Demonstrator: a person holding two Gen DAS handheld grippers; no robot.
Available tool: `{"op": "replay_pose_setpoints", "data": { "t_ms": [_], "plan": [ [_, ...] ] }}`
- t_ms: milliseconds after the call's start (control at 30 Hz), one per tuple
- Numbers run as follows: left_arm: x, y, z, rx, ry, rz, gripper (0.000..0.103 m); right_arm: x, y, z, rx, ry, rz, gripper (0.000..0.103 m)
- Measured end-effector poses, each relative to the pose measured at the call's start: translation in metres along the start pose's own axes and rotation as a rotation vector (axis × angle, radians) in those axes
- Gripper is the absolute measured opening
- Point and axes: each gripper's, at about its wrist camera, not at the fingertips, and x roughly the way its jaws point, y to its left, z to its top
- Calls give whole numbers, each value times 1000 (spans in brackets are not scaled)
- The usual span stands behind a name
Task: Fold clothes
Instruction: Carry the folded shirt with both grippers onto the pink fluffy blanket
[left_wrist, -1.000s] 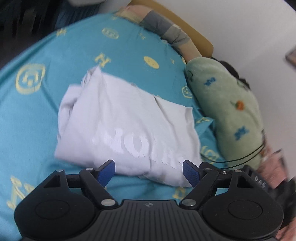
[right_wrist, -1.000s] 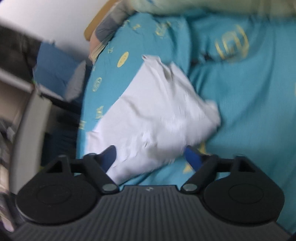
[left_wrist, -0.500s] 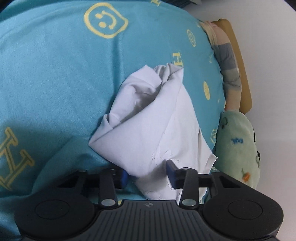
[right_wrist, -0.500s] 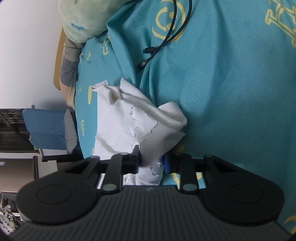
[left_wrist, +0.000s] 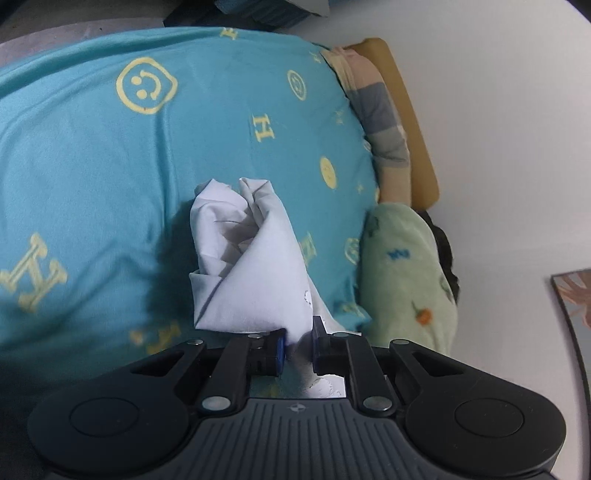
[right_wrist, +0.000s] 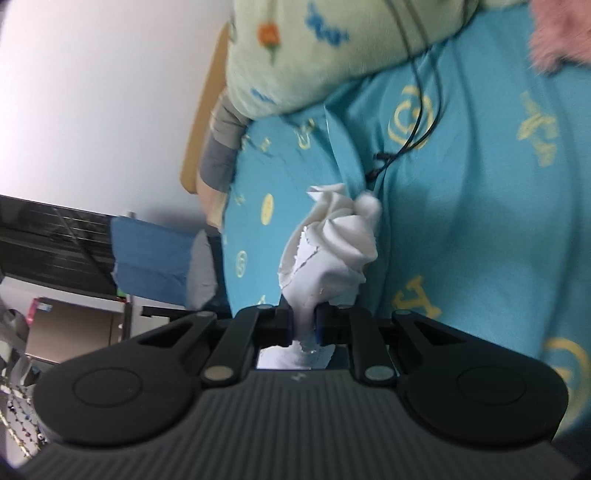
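Teal bedding printed with yellow smileys and letter marks covers the bed (left_wrist: 92, 177), and a white wall rises behind its far edge. Along that edge lie a striped pillow (left_wrist: 380, 122) and a pale green plush blanket (left_wrist: 402, 273) with small blue and orange motifs; a black cable (right_wrist: 417, 122) trails from under the blanket onto the bedding.

The white garment (left_wrist: 251, 266) is bunched and lifted off the bed near the far edge, hanging in crumpled folds between the two tools. The left hand-held gripper (left_wrist: 297, 349) has its blue-padded fingers nearly together, pinching a gathered part of the cloth. The right hand-held gripper (right_wrist: 304, 325) is likewise drawn almost closed on another bunch of the same garment (right_wrist: 332, 251), whose cracked print shows beside the fingers. Past the bed's side edge stand a blue chair (right_wrist: 147, 254) and dark shelving (right_wrist: 44, 232).
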Motion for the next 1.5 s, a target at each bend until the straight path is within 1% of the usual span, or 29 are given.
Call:
{"op": "replay_pose_setpoints", "data": {
  "t_ms": [67, 133, 233, 367, 433, 533, 633, 700, 767, 833, 867, 900, 933, 1000, 1033, 1133, 1200, 1233, 1267, 1333, 1400, 1433, 1467, 1500],
  "plan": [
    [-11, -9, -18, -9, 45, -10, 14, -30, -2, -4, -4, -23, 21, 14],
    [-20, -22, -38, 18, 80, -16, 14, -63, -7, -5, 4, -53, 35, 14],
    [-15, -48, -66, 65, 132, -24, 14, -109, -14, -1, 12, -96, 42, 14],
    [6, -88, -100, 110, 208, -36, 14, -153, -20, 31, 20, -158, 47, 14],
    [23, -116, -117, 133, 244, -55, 14, -172, -19, 53, 22, -193, 51, 14],
    [53, -175, -138, 188, 280, -93, 14, -195, -5, 102, 4, -254, 54, 14],
    [86, -263, -157, 280, 302, -153, 14, -220, 30, 160, -34, -336, 52, 14],
    [106, -326, -169, 330, 327, -219, 14, -241, 60, 199, -67, -413, 64, 14],
    [126, -383, -188, 379, 357, -298, 14, -269, 87, 238, -88, -511, 91, 14],
    [146, -437, -209, 431, 388, -382, 15, -299, 113, 267, -138, -618, 101, 14],
    [157, -457, -221, 446, 400, -417, 15, -310, 121, 277, -165, -663, 94, 14],
    [168, -470, -233, 449, 407, -443, 15, -321, 129, 287, -191, -707, 87, 14],
    [179, -479, -246, 455, 413, -467, 15, -327, 127, 291, -207, -736, 50, 14],
    [206, -478, -273, 497, 416, -479, 16, -339, 122, 298, -238, -793, -26, 14],
    [220, -471, -286, 519, 426, -468, 16, -338, 105, 295, -224, -777, -61, 14],
    [257, -426, -323, 570, 500, -384, 16, -334, 53, 283, -180, -724, -167, 14],
    [274, -389, -341, 588, 554, -296, 16, -331, 18, 276, -150, -688, -237, 14],
    [275, -372, -346, 598, 565, -270, 15, -329, 1, 272, -135, -670, -271, 14],
    [274, -358, -350, 612, 561, -268, 15, -328, -16, 268, -120, -651, -306, 14],
    [267, -341, -354, 633, 551, -278, 18, -327, -40, 251, -94, -627, -303, 14],
    [256, -337, -355, 667, 535, -269, 24, -326, -43, 246, -76, -600, -305, 15],
    [248, -340, -355, 702, 524, -260, 25, -326, -44, 243, -68, -587, -306, 16],
    [240, -344, -356, 738, 512, -250, 28, -326, -45, 240, -59, -573, -307, 16],
    [230, -348, -355, 771, 499, -246, 37, -329, -40, 238, -60, -568, -313, 16]
  ]
}}
